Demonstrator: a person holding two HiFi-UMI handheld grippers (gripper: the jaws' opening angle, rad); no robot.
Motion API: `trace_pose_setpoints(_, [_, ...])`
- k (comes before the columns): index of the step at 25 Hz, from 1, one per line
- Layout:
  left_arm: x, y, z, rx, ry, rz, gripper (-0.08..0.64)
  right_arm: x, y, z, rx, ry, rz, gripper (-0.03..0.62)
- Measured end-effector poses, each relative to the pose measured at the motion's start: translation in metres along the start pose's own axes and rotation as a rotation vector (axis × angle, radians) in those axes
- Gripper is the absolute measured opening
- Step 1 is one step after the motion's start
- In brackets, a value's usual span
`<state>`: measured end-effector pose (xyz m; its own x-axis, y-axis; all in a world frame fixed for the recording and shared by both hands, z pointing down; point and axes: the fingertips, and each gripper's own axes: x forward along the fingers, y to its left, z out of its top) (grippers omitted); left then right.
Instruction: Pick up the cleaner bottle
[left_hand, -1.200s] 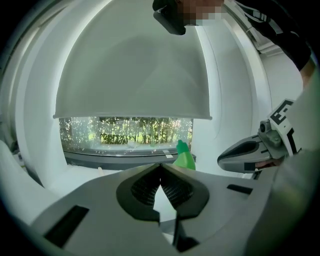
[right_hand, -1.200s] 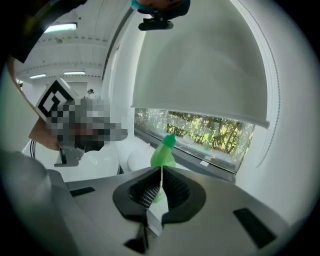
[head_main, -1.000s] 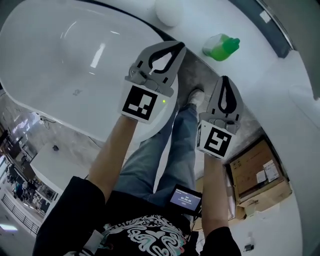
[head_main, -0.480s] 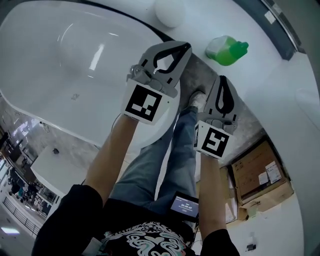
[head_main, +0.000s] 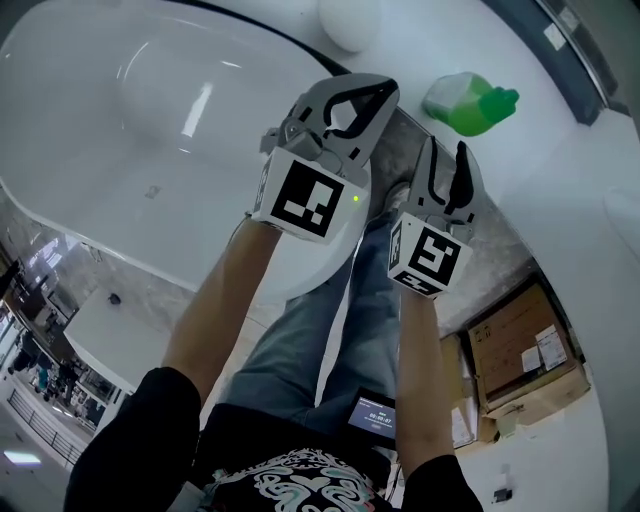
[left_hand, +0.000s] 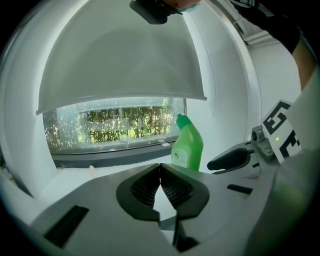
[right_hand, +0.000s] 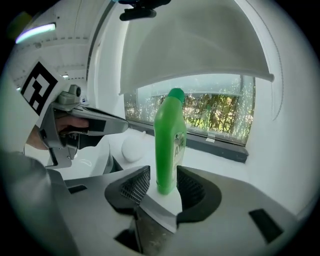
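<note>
- A white bathtub (head_main: 150, 120) fills the upper left of the head view, below both raised arms.
- A wide window (right_hand: 215, 110) with green leaves behind it runs along the far wall, above a white ledge (right_hand: 225, 165).
- A cardboard box (head_main: 520, 350) sits on the floor to the person's right.
- The left gripper (left_hand: 160, 175) is clenched with nothing in it, its pads meeting at the tips. It hovers over the end of the bathtub.
- The right gripper (right_hand: 162, 187) is released and its jaws are opening. The bottle lines up with the gap, but the pads do not press on it, and the head view shows it ahead of the tips.
- The green cleaner bottle (right_hand: 169, 140) stands upright on the ledge under the window.
- A white ball (head_main: 350, 22) rests on the ledge, near the bottle.
</note>
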<state>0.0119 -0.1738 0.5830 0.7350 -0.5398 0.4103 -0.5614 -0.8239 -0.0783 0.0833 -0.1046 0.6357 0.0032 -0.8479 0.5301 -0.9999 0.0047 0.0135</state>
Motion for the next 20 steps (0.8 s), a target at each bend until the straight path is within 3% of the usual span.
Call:
trace_pose_setpoints(7, [0.018,-0.003,-0.004,-0.028,-0.002,-0.037,0.015,0.030,0.003,-0.016,0.021,0.055,-0.017,0.201])
trace_pose_setpoints(11, [0.024,0.005,-0.006,-0.049,0.006,-0.021,0.015,0.046,0.003,-0.017,0.024,0.056,-0.045,0.204])
trace_pose_setpoints(20, [0.032,0.015,-0.003,-0.030,0.020,-0.022,0.015,0.087,-0.013,-0.022,0.093,0.079,-0.091,0.236])
